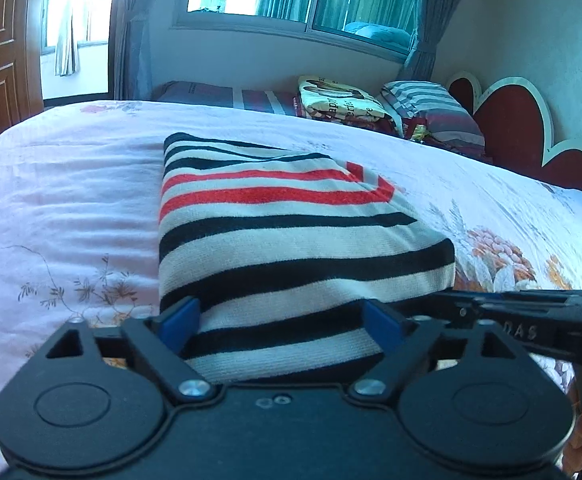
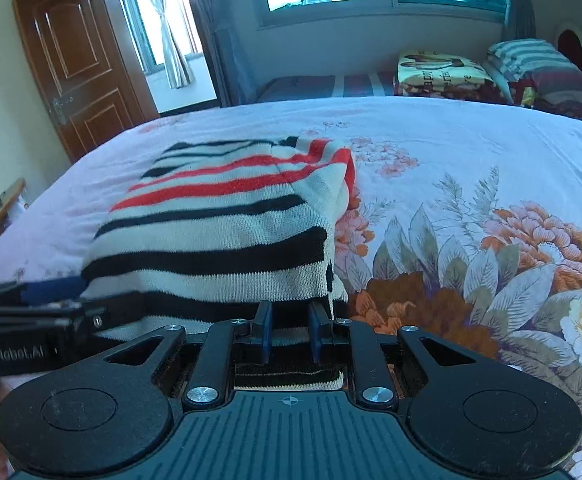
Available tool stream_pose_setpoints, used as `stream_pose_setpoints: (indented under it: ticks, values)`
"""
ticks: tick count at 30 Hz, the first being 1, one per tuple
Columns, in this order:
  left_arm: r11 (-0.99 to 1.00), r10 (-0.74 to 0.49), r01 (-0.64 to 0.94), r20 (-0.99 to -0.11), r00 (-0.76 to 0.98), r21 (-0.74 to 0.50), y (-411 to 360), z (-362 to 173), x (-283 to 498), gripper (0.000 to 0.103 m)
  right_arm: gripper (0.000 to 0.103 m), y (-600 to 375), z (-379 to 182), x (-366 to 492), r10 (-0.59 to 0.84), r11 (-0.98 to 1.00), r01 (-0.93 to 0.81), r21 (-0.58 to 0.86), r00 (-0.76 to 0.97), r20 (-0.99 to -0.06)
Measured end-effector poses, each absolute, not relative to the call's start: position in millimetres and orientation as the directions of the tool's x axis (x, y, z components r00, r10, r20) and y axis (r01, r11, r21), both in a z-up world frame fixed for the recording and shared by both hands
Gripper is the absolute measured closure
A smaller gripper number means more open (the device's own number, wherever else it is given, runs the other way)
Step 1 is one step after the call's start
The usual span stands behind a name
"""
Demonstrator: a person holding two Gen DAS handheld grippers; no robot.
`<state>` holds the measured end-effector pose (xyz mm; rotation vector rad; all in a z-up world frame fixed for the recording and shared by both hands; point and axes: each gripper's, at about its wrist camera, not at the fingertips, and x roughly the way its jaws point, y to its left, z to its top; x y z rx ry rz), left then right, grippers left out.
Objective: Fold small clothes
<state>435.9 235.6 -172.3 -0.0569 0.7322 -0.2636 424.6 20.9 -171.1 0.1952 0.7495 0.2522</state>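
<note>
From the left wrist, the left gripper (image 1: 281, 322) has its jaws spread wide around the near edge of the striped sweater (image 1: 291, 240), which lies folded on the floral bed (image 1: 71, 200).

From the right wrist, the right gripper (image 2: 289, 332) has its jaws narrow, pinching the striped sweater's (image 2: 231, 232) near hem beside the left gripper (image 2: 31, 320).
</note>
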Motion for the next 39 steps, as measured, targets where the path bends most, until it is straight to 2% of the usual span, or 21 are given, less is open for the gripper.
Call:
stream_pose_setpoints:
  ticks: [1,5,8,9,12,18,20,21,23,24,25,29,33,35,36,39]
  values:
    - [0.968,-0.246,0.206,-0.662,0.708,-0.14,235,-172,437,0.0,0.084,22,-168,424,0.285,0.956,-0.161,0.247,0.715,-0.638]
    - [0.979,-0.203,0.146,-0.686,0.699,-0.14,237,-174,435,0.0,0.084,31,-179,428,0.266,0.964,-0.191,0.185,0.684,-0.679]
    - [0.999,-0.03,-0.012,-0.731,0.682,-0.051,237,-182,438,0.0,0.084,28,-186,429,0.279,0.96,-0.201,0.194,0.682,-0.676]
    - [0.998,-0.027,-0.028,-0.749,0.662,-0.061,240,-185,440,0.0,0.084,26,-188,429,0.285,0.959,-0.203,0.2,0.681,-0.675]
    - [0.977,-0.09,-0.09,-0.761,0.643,-0.191,256,-190,439,0.0,0.084,23,-191,428,0.297,0.955,-0.212,0.208,0.682,-0.669]
    - [0.993,-0.017,-0.071,-0.723,0.691,-0.091,241,-191,429,0.0,0.084,28,-192,424,0.278,0.96,-0.227,0.165,0.698,-0.66]
    - [0.995,-0.025,-0.053,-0.721,0.693,-0.086,239,-186,427,0.005,0.082,28,-187,425,0.284,0.958,-0.23,0.172,0.685,-0.671]
    - [0.994,-0.048,-0.036,-0.717,0.696,-0.102,241,-184,425,0.007,0.076,26,-184,427,0.301,0.953,-0.235,0.191,0.673,-0.675]
    - [0.992,-0.044,-0.059,-0.725,0.687,-0.115,240,-181,422,0.013,0.049,23,-175,425,0.341,0.94,-0.241,0.241,0.659,-0.671]
    - [0.992,-0.029,-0.068,-0.733,0.679,-0.102,238,-178,421,0.013,0.022,22,-170,421,0.328,0.945,-0.23,0.233,0.667,-0.669]
    - [0.993,-0.018,-0.072,-0.74,0.673,-0.089,236,-175,419,0.013,0.015,22,-164,416,0.321,0.947,-0.231,0.222,0.679,-0.66]
    - [0.999,0.029,-0.053,-0.731,0.681,-0.009,223,-159,401,0.016,0.015,13,-149,396,0.337,0.941,-0.238,0.239,0.67,-0.661]
    - [0.999,0.047,-0.028,-0.723,0.689,0.039,212,-139,371,0.016,0.015,-7,-144,373,0.423,0.903,-0.206,0.378,0.59,-0.688]
    - [0.999,0.045,-0.029,-0.714,0.698,0.035,209,-126,351,0.015,0.008,-17,-141,356,0.468,0.875,-0.179,0.45,0.552,-0.69]
    - [0.999,0.041,-0.028,-0.712,0.701,0.03,208,-120,341,0.015,0.0,-21,-138,345,0.478,0.867,-0.164,0.471,0.541,-0.692]
    - [0.999,0.037,-0.026,-0.702,0.711,0.027,203,-100,305,0.015,0.0,-28,-122,309,0.473,0.871,-0.157,0.464,0.52,-0.711]
